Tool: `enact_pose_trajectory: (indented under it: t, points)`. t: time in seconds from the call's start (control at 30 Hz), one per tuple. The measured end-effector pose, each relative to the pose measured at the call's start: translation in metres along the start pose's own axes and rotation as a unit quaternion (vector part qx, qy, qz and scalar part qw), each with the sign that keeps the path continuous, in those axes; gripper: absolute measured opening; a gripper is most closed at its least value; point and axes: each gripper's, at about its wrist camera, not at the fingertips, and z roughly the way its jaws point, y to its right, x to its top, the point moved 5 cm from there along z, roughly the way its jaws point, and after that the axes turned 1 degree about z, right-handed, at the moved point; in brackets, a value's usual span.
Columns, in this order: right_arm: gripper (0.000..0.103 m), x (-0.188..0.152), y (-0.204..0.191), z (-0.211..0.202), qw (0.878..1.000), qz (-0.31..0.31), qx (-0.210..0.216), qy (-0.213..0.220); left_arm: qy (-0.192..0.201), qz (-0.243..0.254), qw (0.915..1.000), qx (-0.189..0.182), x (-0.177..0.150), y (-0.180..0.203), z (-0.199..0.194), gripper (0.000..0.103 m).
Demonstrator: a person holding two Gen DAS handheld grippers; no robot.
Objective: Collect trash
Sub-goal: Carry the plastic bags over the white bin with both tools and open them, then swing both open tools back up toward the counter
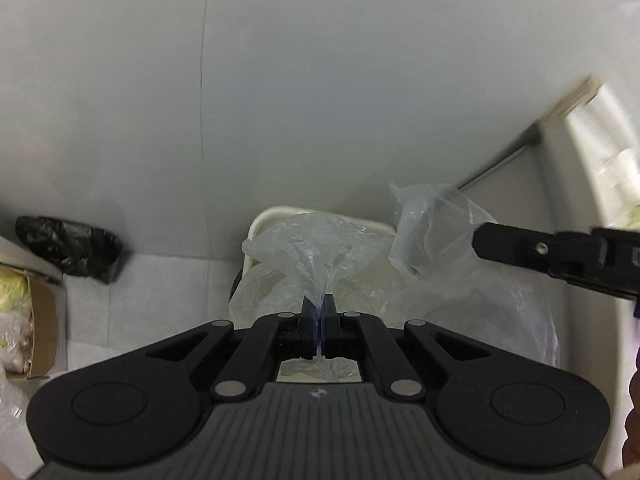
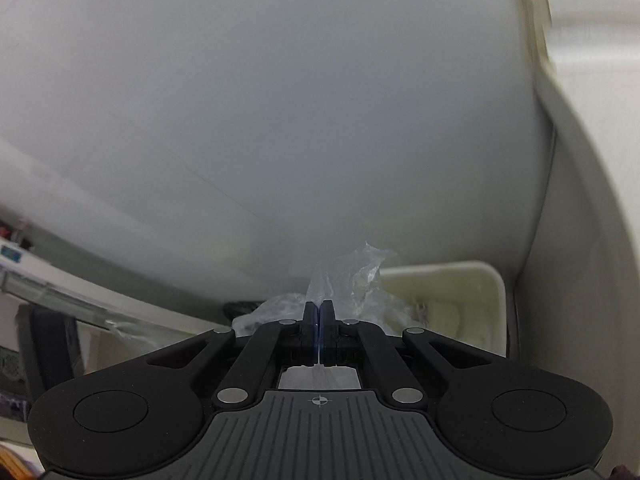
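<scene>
A clear plastic bag (image 1: 320, 248) lines a cream waste bin (image 1: 272, 214) that stands against a white wall. My left gripper (image 1: 319, 309) is shut on a gathered fold of the bag's film, which runs down between its pads. My right gripper (image 1: 480, 240) comes in from the right, closed on the bag's other raised edge (image 1: 432, 216). In the right wrist view the right gripper (image 2: 319, 309) is shut with crinkled clear film (image 2: 348, 276) rising just past its fingertips, and the bin (image 2: 480, 280) sits behind to the right.
A crumpled black bag (image 1: 68, 248) lies on the floor by the wall at the left. A cardboard box (image 1: 40, 320) with pale contents stands at the left edge. A wall corner (image 2: 548, 180) rises right beside the bin.
</scene>
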Motion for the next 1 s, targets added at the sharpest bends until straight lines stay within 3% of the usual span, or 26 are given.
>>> enact_pose_trajectory:
  t: [0.43, 0.5, 0.6, 0.63, 0.7, 0.77, 0.83, 1.0]
  points:
    - [0.001, -0.004, 0.047, 0.080, 0.995, 0.030, -0.079, -0.052, -0.061, 0.011, 0.9971, 0.045, -0.018, -0.018, 0.061, 0.002]
    - [0.008, -0.003, 0.049, 0.083, 0.995, 0.034, -0.082, -0.056, -0.063, 0.013, 0.9968, 0.048, -0.018, -0.011, 0.056, 0.004]
    - [0.010, -0.004, 0.052, 0.087, 0.994, 0.037, -0.083, -0.058, -0.067, 0.019, 0.9959, 0.057, -0.019, -0.011, 0.059, 0.021]
    - [0.013, -0.005, 0.052, 0.086, 0.994, 0.041, -0.083, -0.061, -0.065, 0.023, 0.9958, 0.060, -0.019, -0.010, 0.059, 0.029]
    - [0.036, -0.004, 0.053, 0.086, 0.994, 0.048, -0.080, -0.060, -0.063, 0.031, 0.9956, 0.062, -0.020, -0.008, 0.056, 0.035]
    - [0.052, -0.003, 0.053, 0.083, 0.995, 0.048, -0.075, -0.055, -0.067, 0.038, 0.9948, 0.066, -0.021, -0.006, 0.055, 0.047]
    - [0.060, -0.001, 0.052, 0.080, 0.995, 0.045, -0.075, -0.051, -0.070, 0.038, 0.9940, 0.074, -0.022, -0.005, 0.054, 0.054]
    - [0.068, 0.004, 0.051, 0.072, 0.995, 0.043, -0.076, -0.048, -0.072, 0.035, 0.9943, 0.071, -0.022, -0.003, 0.054, 0.061]
